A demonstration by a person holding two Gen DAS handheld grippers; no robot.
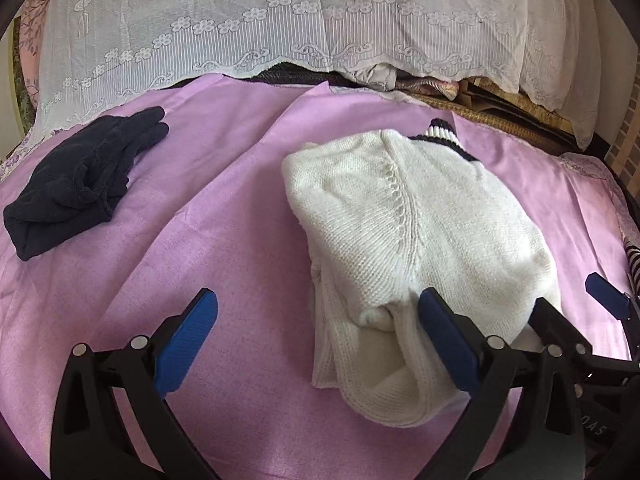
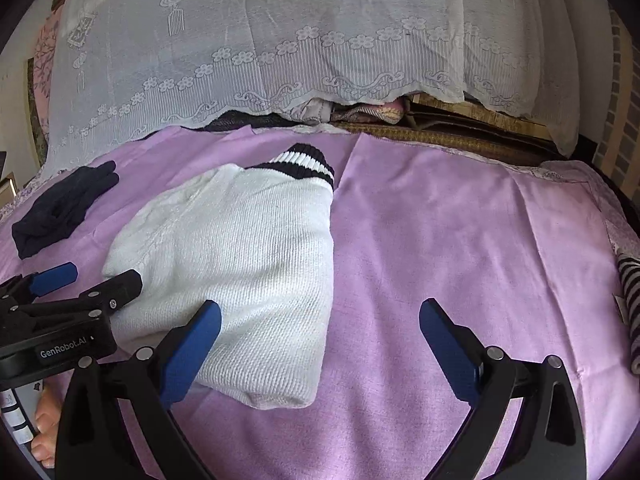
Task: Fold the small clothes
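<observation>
Folded white sweater (image 2: pixel 248 264) on purple sheet (image 2: pixel 460 240), right gripper (image 2: pixel 320 334) fingers apart.

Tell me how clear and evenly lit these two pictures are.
Left wrist view: sharp, soft daylight, white sweater slightly overexposed, fisheye bending the purple sheet, dark vignette corners. Right wrist view: equally sharp, same bowing, lace curtain bright but detailed.

Purple sheet (image 1: pixel 224 216) bears white sweater (image 1: pixel 420 240), dark garment (image 1: pixel 80 184), striped cloth (image 2: pixel 632 304)

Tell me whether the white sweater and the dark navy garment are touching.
Apart. In the left wrist view a wide strip of bare purple sheet separates the white sweater from the dark navy garment; the right wrist view shows the same gap.
</observation>
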